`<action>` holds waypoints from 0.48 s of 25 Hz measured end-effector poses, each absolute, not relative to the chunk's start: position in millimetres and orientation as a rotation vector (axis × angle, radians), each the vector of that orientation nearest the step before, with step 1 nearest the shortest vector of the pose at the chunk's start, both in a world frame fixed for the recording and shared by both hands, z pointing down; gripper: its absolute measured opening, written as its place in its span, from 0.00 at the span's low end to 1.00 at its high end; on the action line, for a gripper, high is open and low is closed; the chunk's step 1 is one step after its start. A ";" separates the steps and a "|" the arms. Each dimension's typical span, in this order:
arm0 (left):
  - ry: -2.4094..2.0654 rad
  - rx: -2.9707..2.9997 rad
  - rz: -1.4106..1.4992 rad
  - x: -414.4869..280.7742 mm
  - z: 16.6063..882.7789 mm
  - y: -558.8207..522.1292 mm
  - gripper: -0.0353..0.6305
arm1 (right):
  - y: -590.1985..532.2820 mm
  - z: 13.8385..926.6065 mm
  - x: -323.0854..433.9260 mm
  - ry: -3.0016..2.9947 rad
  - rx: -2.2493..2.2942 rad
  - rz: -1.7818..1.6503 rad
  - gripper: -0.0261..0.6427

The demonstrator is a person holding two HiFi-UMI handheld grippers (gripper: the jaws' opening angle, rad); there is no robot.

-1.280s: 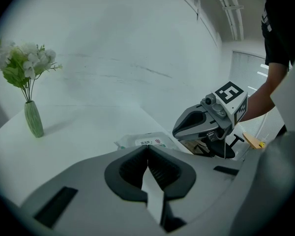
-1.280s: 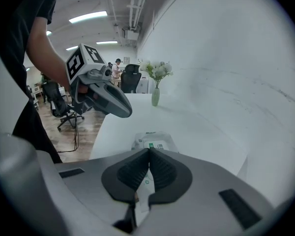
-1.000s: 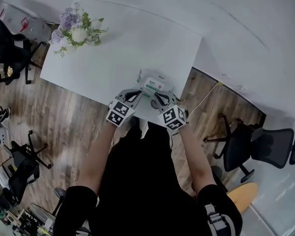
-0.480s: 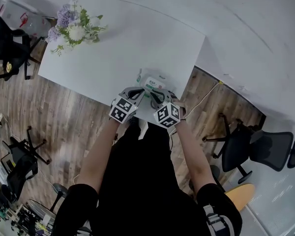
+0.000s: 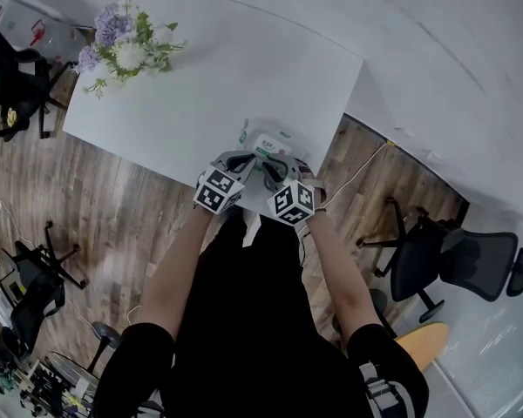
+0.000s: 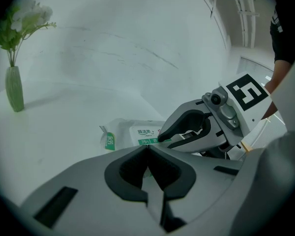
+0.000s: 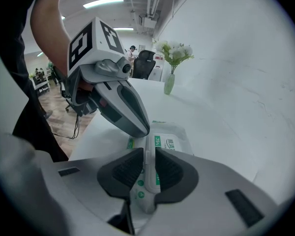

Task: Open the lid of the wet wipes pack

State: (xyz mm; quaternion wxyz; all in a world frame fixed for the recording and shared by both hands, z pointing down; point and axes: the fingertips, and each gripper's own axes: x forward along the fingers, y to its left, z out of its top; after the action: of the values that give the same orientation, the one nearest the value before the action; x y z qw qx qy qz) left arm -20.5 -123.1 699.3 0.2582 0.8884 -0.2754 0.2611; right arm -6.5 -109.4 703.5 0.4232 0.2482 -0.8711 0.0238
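Note:
The wet wipes pack (image 5: 270,146) lies flat near the front edge of the white table (image 5: 200,85); it is white with green print and a white lid on top. My left gripper (image 5: 243,160) is shut with nothing in it, and its tip rests on the near left end of the pack (image 7: 169,141). My right gripper (image 7: 148,157) is closed on the thin white edge of the lid (image 7: 148,149), which runs between its pads. In the left gripper view, the right gripper (image 6: 162,136) reaches onto the pack (image 6: 135,134) from the right.
A green vase of flowers (image 5: 122,46) stands at the table's far left corner. A wood floor and the person's body lie behind the front edge. Office chairs (image 5: 453,264) stand to the right and the far left (image 5: 9,77). A white wall runs behind the table.
Both grippers have drawn closer together over the pack. The right gripper has moved left onto the lid.

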 end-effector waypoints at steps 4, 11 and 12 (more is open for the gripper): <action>-0.752 2.393 0.738 -20.1 709.4 -124.2 0.09 | -109.5 706.4 -6.9 -2.162 0.629 0.012 0.18; -0.763 2.394 0.709 -19.9 710.9 -124.3 0.09 | -110.4 707.0 -7.3 -2.109 0.640 -0.088 0.18; -0.766 2.398 0.711 -20.0 711.6 -124.6 0.09 | -111.5 707.0 -7.3 -2.101 0.644 -0.099 0.18</action>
State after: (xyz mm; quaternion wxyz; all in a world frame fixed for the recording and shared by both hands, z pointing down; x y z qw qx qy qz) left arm -20.0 -124.6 711.6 0.2600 0.8852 -0.2827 0.2623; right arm -7.3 -111.5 707.0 0.4537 0.2607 -0.8512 -0.0402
